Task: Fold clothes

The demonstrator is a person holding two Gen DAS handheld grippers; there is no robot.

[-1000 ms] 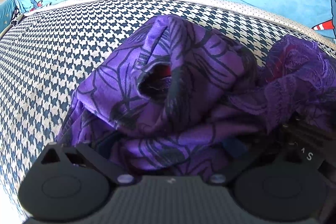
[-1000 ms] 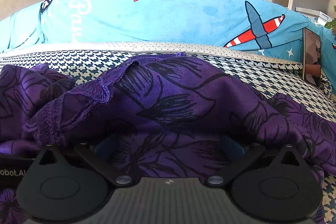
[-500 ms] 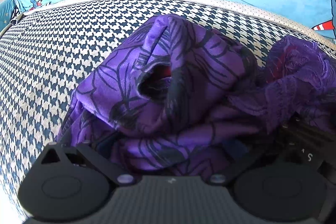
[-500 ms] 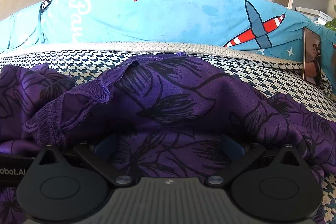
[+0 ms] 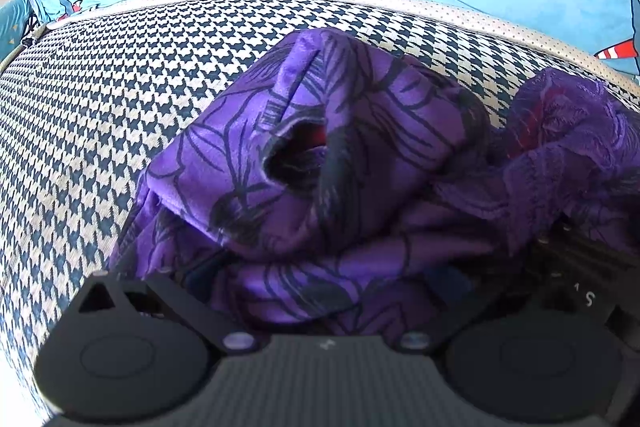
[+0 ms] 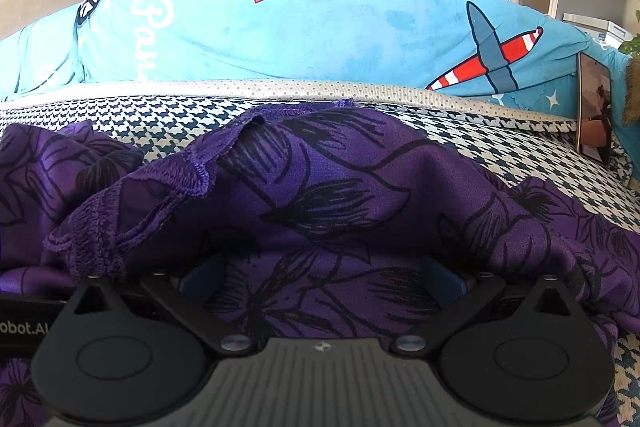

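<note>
purple cloth with black flower outlines, the garment [image 5: 320, 163], is lying bunched on the houndstooth cushion [image 5: 100, 99] in front of the blue sofa cover [image 6: 320, 31]. the left gripper [image 5: 320, 283] is sitting buried in its folds, fingers spread wide, though i cannot tell if they are pinching anything. the right gripper [image 6: 320, 279] is likewise spread wide under draped cloth.

Sofa seat [image 5: 132, 75] covered in navy-and-white houndstooth cloth with a pale dotted border at the back edge. Crumpled purple garment [image 5: 360, 155] with black floral print lies bunched directly on it. Phone [image 6: 594, 107] stands on the seat's right end, leaning against the blue backrest cover [image 6: 320, 31].
</note>
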